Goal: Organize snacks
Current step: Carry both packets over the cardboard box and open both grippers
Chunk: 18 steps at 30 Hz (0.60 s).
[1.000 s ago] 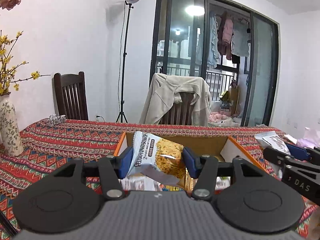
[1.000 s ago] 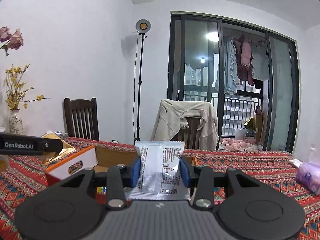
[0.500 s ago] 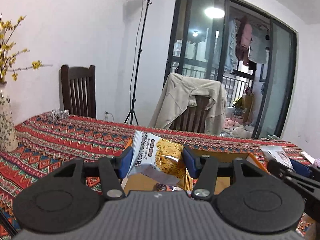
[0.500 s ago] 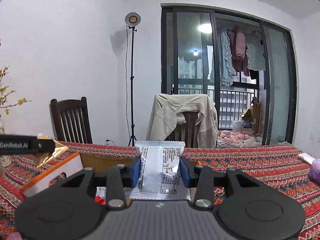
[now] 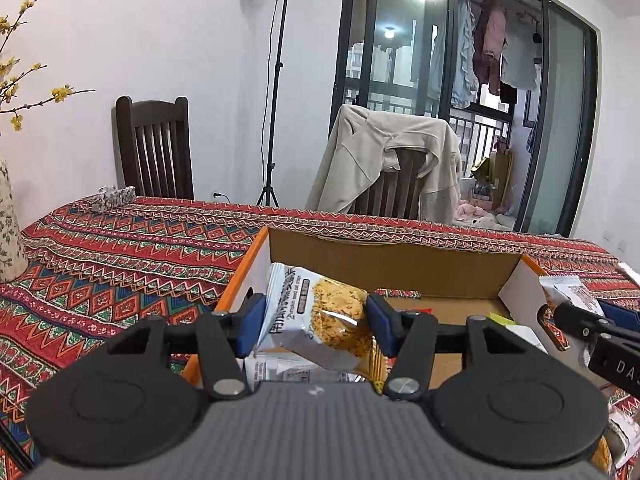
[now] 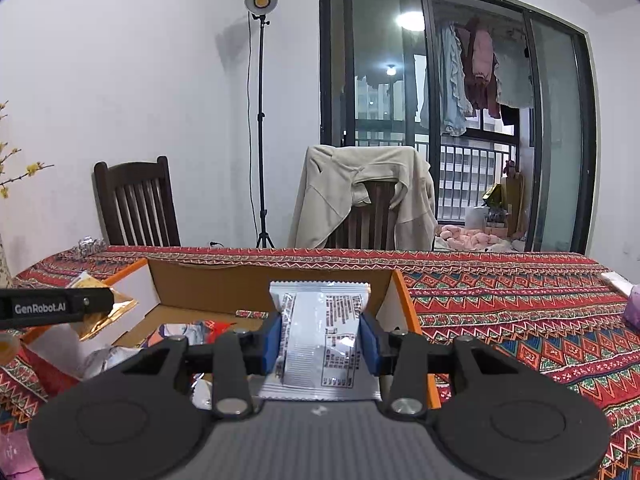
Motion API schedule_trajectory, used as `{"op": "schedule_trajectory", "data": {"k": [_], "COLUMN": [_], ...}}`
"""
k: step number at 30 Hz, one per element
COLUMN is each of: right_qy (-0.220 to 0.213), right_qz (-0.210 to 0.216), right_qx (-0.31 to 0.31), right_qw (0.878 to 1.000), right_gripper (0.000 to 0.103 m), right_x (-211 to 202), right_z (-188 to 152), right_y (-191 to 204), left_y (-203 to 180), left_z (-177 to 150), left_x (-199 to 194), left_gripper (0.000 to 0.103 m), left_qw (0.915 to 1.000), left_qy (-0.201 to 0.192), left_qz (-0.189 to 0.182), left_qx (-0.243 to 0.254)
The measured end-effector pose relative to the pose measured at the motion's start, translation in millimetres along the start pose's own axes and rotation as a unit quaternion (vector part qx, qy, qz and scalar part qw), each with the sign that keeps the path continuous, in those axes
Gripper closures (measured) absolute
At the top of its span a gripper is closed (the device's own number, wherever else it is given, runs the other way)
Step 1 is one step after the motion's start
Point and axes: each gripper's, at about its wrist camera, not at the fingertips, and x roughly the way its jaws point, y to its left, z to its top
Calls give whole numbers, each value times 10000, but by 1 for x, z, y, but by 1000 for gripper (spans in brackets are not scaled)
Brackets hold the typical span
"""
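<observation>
My left gripper [image 5: 316, 326] is shut on a white and yellow snack packet [image 5: 320, 320], held over the left part of an open orange cardboard box [image 5: 392, 256]. My right gripper [image 6: 322, 342] is shut on a silver and white snack packet [image 6: 320, 340], held over the right part of the same box [image 6: 256, 284]. Several other snack packets [image 6: 192, 330] lie in the box. The right gripper shows at the right edge of the left wrist view [image 5: 600, 332]; the left gripper shows at the left edge of the right wrist view [image 6: 56, 306].
The box stands on a table with a red patterned cloth [image 5: 120, 256]. A flowered vase [image 5: 10, 228] stands at the left. Two wooden chairs [image 5: 156, 152], one draped with a beige jacket [image 5: 384, 164], stand behind the table. A pink tissue pack [image 6: 632, 308] lies at right.
Both grippers have moved forward over the box while still holding their packets. The box interior now fills more of both views.
</observation>
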Motion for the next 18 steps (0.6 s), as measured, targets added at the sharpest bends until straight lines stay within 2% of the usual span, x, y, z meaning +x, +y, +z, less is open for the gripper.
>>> {"op": "schedule_trajectory", "data": {"k": [1,2,3,4,5,6,8,18], "right_qy": [2,-18,-31,-57,-90,-123,-163,-159], "right_qz": [16,39,75,86,70,63,98,67], "right_qx": [28,72,112,155,197,241,305,279], "right_qw": [10000,10000,9999,9998,9997,9996,9994,9995], "right_gripper": [61,56,43,34,14,3,0,0], "right_x": [0,-1,-2,-2,-3,-4,-6,-6], "right_z": [1,0,0,0,0,-1,-2,-3], "right_y": [-1,-2,-3,-5,-7,-8,-10,-10], "left_y": [0,0,-1,0,1,1,3,7], "left_z": [-1,-2,-2,-1,-2,-2,-2,0], "left_x": [-1,-3,-6,-8,-11,-13,-16,-14], "left_gripper": [41,34,23,17,1,0,0,0], "left_qw": [10000,10000,9999,9998,9996,9993,9988,9986], "left_qy": [-37,-80,-132,-199,-275,-358,-449,-382], "left_qz": [5,-6,-30,-54,-45,-23,-37,-21], "left_qx": [-1,-6,-25,-52,-89,-135,-213,-361]}}
